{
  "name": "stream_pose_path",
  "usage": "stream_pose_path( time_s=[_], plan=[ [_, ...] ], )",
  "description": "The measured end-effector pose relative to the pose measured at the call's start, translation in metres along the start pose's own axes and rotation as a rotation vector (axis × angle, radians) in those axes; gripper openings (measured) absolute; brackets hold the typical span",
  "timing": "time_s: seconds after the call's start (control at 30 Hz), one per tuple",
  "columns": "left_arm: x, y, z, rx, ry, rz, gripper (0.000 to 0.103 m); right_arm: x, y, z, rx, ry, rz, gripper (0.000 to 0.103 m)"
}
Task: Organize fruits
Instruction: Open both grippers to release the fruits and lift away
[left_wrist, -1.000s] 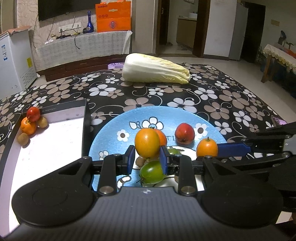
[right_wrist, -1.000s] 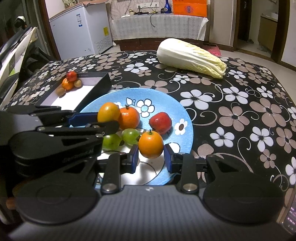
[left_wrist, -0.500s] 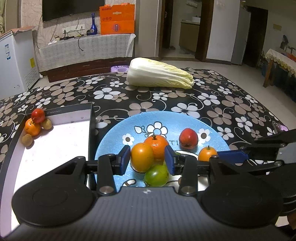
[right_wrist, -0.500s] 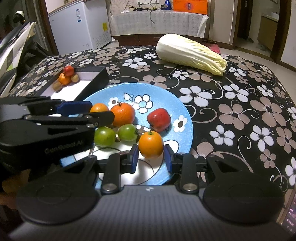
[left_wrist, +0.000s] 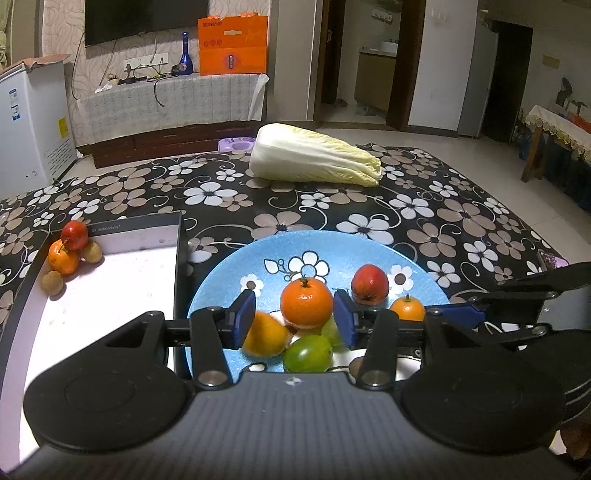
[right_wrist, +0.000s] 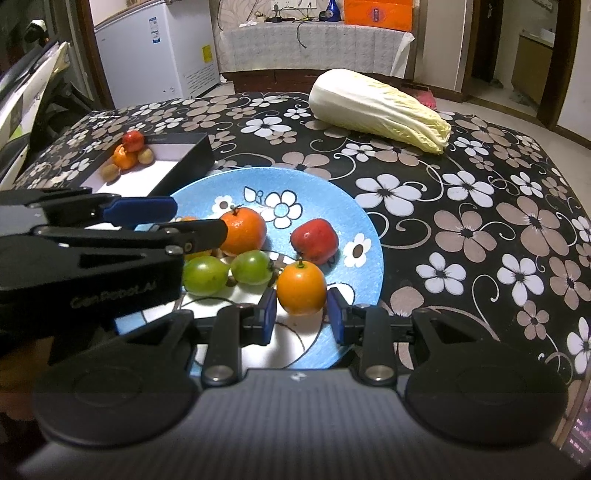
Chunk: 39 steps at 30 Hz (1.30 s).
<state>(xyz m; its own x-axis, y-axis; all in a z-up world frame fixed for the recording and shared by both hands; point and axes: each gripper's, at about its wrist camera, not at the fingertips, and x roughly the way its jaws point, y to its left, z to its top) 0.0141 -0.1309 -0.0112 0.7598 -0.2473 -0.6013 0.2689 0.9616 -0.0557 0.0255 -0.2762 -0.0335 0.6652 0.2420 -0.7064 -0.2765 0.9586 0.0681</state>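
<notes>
A blue flowered plate (left_wrist: 332, 251) holds a mandarin (left_wrist: 306, 302), a red fruit (left_wrist: 369, 283), two green fruits (right_wrist: 205, 275) and a yellow-orange fruit (left_wrist: 264, 336). The yellow-orange fruit lies blurred below the left pad. My left gripper (left_wrist: 293, 321) hovers over the plate with its jaws opening. Nothing is pressed between its pads, and the mandarin shows beyond the gap. My right gripper (right_wrist: 301, 314) is shut on a small orange fruit (right_wrist: 301, 286) at the plate's near right. Its fingers (left_wrist: 458, 314) reach in from the right in the left wrist view.
A black box (left_wrist: 110, 288) with a white floor sits left of the plate, and several small fruits (left_wrist: 64, 254) are piled in its far corner. A napa cabbage (left_wrist: 314, 160) lies at the far side of the flowered tablecloth (right_wrist: 461, 229).
My left jaws have spread apart and let go of the yellow-orange fruit, which has dropped onto the plate beside the green fruit. The right gripper keeps its hold on the small orange fruit.
</notes>
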Motion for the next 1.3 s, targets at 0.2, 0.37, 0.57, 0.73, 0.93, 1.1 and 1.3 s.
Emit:
stream_pose_path(
  time_s=[0.2,0.37,0.57,0.73,0.93,1.1,1.3],
  plan=[
    [-0.002,0.001,0.001,-0.009,-0.011,-0.001,0.057,-0.002,-0.001,0.001,0.009,-0.01,0.003,0.034],
    [-0.003,0.002,0.002,-0.018,-0.021,-0.004,0.057,-0.007,-0.002,0.003,0.012,-0.042,0.007,0.037],
    [-0.006,0.006,0.003,-0.036,-0.032,-0.002,0.057,-0.011,-0.005,0.005,0.022,-0.071,-0.001,0.038],
    [-0.006,0.007,0.004,-0.044,-0.038,0.0,0.058,-0.012,-0.007,0.006,0.032,-0.084,-0.014,0.038],
    [-0.009,0.011,0.005,-0.047,-0.044,0.008,0.059,-0.016,-0.009,0.008,0.055,-0.11,-0.027,0.038],
    [-0.012,0.019,0.006,-0.06,-0.048,0.023,0.06,-0.019,-0.005,0.013,0.07,-0.141,-0.027,0.038],
    [-0.016,0.033,0.007,-0.074,-0.051,0.048,0.061,-0.016,0.009,0.021,0.06,-0.157,-0.001,0.038]
  ],
)
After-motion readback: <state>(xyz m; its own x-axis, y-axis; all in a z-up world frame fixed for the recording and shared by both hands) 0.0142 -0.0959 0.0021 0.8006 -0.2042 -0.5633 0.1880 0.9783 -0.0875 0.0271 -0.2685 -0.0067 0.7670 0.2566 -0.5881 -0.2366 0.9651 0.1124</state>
